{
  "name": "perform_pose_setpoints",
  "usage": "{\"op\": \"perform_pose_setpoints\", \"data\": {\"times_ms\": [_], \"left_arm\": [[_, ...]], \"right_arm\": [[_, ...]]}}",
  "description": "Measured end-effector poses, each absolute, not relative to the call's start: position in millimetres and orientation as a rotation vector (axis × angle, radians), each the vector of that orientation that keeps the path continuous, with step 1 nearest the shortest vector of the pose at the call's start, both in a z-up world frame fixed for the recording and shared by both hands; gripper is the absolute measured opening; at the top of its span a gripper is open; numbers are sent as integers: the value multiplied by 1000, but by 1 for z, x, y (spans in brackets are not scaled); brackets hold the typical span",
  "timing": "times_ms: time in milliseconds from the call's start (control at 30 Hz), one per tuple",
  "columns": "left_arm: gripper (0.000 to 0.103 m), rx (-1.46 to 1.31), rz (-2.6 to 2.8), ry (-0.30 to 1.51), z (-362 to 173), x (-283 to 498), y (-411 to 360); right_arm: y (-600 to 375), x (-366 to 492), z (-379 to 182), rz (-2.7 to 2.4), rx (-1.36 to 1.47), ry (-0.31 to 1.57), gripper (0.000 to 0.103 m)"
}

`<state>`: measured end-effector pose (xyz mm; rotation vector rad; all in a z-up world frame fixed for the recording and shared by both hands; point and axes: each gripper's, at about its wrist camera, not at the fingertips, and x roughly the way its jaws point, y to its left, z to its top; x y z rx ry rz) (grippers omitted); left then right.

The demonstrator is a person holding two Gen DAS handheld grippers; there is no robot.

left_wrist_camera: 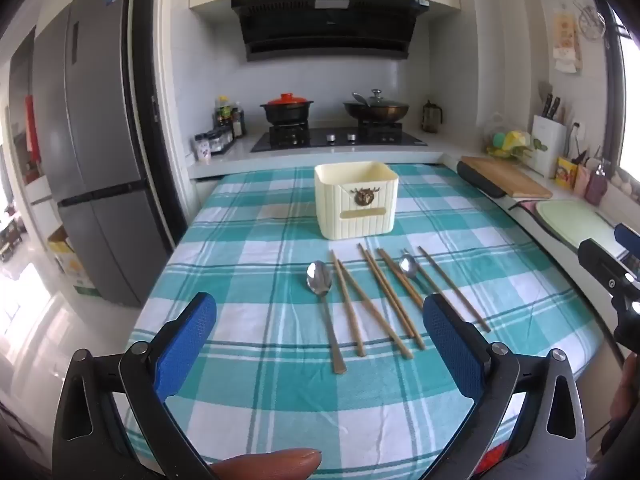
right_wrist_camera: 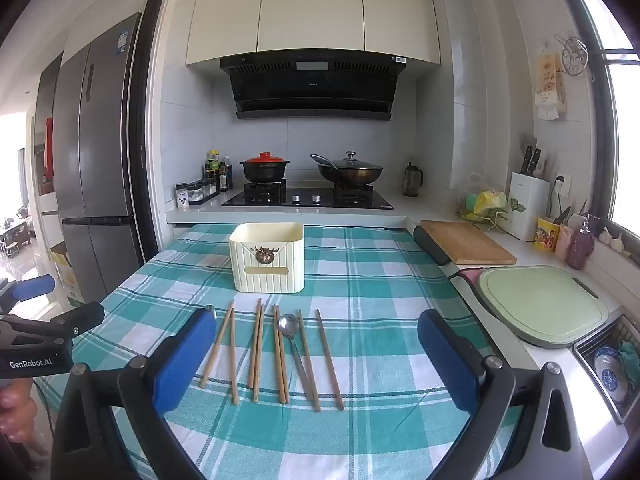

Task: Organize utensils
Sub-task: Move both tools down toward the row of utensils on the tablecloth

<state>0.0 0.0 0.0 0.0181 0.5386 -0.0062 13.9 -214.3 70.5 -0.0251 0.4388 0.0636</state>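
Several wooden chopsticks (left_wrist_camera: 376, 296) and two metal spoons lie side by side on the teal checked tablecloth (left_wrist_camera: 248, 240). One spoon (left_wrist_camera: 320, 280) lies at the left of the row, the other spoon (left_wrist_camera: 408, 266) among the chopsticks. Behind them stands a cream ribbed utensil box (left_wrist_camera: 356, 204), open at the top. My left gripper (left_wrist_camera: 320, 308) hovers open over the near end of the row with nothing between its blue pads. My right gripper (right_wrist_camera: 318, 318) is open too, above the chopsticks (right_wrist_camera: 280, 356) and a spoon (right_wrist_camera: 289, 326), in front of the box (right_wrist_camera: 267, 256).
A hob (right_wrist_camera: 308, 198) with two lidded pots sits behind the table. A wooden board (right_wrist_camera: 464, 244), a green board (right_wrist_camera: 540, 304) and a sink (right_wrist_camera: 612, 368) with dishes line the right counter. A grey fridge (left_wrist_camera: 92, 152) stands left. A fingertip (left_wrist_camera: 272, 464) shows at the bottom.
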Motion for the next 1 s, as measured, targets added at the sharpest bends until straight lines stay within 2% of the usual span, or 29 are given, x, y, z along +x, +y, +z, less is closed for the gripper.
{"op": "perform_pose_setpoints", "data": {"times_ms": [733,1000], "left_arm": [[103,54,-3,576,-12,3,-10],[103,32,-83,671,-34,20,-10]], "right_arm": [[-221,18,65,56,-11,466,103],[-230,30,54,60,8,500,103]]}}
